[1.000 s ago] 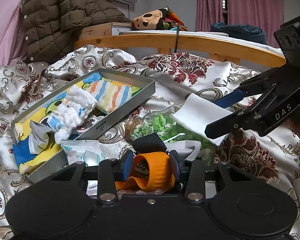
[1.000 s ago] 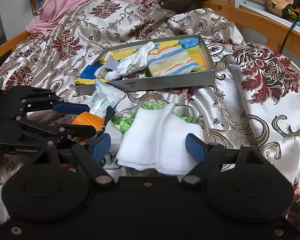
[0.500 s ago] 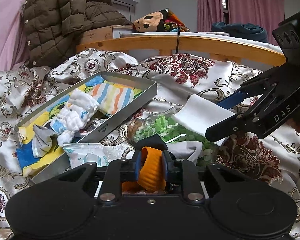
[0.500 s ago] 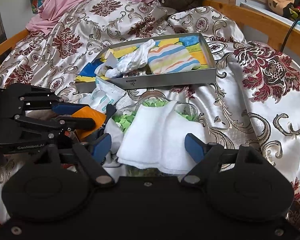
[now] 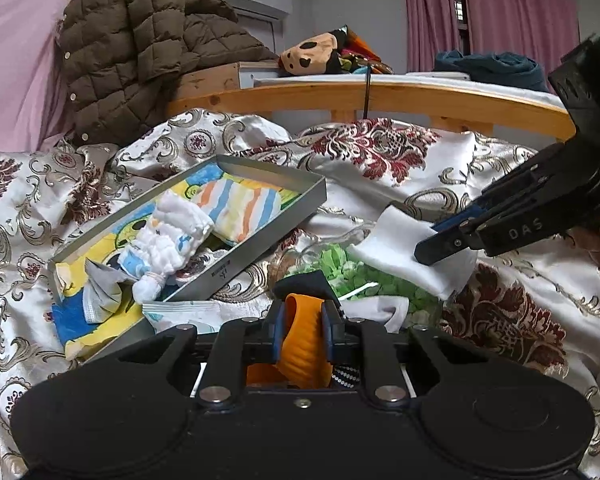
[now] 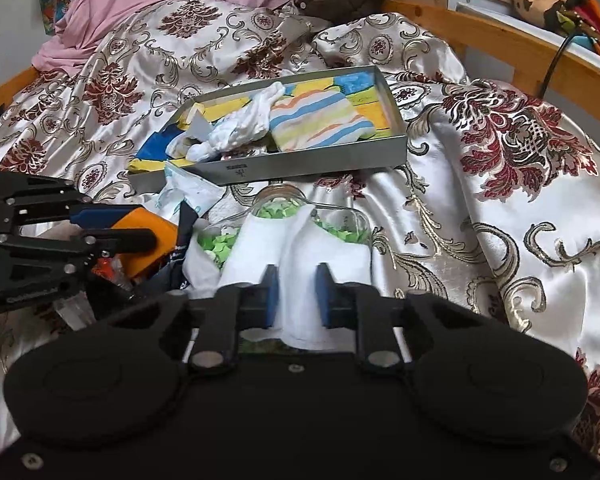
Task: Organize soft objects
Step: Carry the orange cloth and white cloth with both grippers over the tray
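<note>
Holding striped cloth (image 6: 320,122), grey tray (image 6: 300,166)

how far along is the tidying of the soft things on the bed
Partway. Already in the grey metal tray: a striped cloth and a white knotted cloth. In hand: the right gripper has its jaws shut on the white folded towel; the left gripper pinches the orange fabric piece. Left: both must go to the tray, plus the pale printed pouch beside it.
</note>
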`<state>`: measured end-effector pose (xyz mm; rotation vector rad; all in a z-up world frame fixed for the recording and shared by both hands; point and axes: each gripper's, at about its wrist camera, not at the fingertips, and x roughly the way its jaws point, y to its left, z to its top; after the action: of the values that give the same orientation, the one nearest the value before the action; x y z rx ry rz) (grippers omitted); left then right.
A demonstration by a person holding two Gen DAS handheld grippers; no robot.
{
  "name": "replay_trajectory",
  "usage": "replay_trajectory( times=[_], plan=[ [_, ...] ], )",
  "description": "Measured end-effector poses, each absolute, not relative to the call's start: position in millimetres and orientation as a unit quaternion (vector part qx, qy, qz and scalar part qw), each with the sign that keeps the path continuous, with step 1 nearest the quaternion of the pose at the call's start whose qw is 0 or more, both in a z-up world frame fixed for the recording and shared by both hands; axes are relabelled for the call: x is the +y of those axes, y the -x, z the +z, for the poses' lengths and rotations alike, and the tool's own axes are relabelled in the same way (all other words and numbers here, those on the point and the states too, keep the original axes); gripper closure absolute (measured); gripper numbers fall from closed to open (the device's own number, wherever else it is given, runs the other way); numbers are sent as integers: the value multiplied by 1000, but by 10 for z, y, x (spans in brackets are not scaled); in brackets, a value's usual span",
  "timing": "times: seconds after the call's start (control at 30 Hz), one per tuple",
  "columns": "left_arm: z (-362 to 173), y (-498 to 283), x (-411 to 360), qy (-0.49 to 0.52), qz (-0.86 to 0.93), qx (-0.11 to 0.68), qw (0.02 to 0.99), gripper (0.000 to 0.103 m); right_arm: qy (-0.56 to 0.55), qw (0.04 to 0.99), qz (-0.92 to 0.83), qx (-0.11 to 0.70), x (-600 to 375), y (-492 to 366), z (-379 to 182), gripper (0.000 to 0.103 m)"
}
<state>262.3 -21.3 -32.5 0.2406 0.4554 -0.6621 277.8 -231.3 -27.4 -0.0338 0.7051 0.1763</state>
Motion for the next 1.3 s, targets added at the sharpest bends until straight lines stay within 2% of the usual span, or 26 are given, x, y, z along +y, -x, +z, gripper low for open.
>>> replay_trajectory(
  times=[0.13,0.47,0.67,0.97,1.17,1.3],
  plan=[
    [-216,-2581,-169,-105,-314,209,920,83,12,938,89,335,-2305,-2741,-238,102],
    [47,-2608,15,-30,-296,194,935,83,-18,953,71,295,-2444,-2684,-98,102],
    [153,-2647,25,-9,-286,179,941,83,-22,968,84,235,-2393,-2695,51,103],
    [315,-3020,319,89,-239,165,953,83,-44,979,106,168,-2083,-3204,331,103],
    [344,-3378,641,144,-205,166,954,83,-78,976,131,155,-1727,-3711,503,103],
    [319,-3513,830,156,-183,159,957,83,-82,973,141,166,-1484,-4049,414,103]
  ],
)
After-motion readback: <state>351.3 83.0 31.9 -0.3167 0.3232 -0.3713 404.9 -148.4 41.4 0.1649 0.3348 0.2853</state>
